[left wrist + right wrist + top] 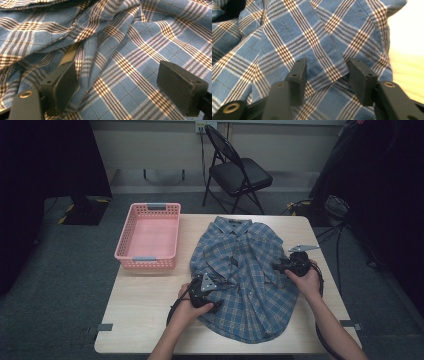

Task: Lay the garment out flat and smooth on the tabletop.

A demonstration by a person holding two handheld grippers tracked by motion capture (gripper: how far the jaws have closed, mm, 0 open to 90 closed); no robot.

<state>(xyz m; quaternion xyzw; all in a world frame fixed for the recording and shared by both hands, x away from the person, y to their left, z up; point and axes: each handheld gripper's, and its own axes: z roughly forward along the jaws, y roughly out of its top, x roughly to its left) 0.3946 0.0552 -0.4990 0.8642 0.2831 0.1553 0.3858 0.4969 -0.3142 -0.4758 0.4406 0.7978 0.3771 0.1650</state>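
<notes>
Two forearms reach in, each claw, left point(216, 287) and right point(274, 266), parted over a plaid shirt point(245, 265) spread on the worktop point(145, 300), likely mid-fold; next, pinch fabric.

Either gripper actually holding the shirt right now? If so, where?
No hold. Left gripper stands wide open over the plaid shirt. Right gripper has its jaws part closed astride cloth near the shirt's right edge, pads not pressing.

A recording room or lab, by its look. A lone wooden table point(150, 305) stands on grey carpet point(60, 285), with a folding chair point(235, 170) at upper centre. Cables point(335, 227) and dark equipment point(87, 210) line the frame's edges.
</notes>
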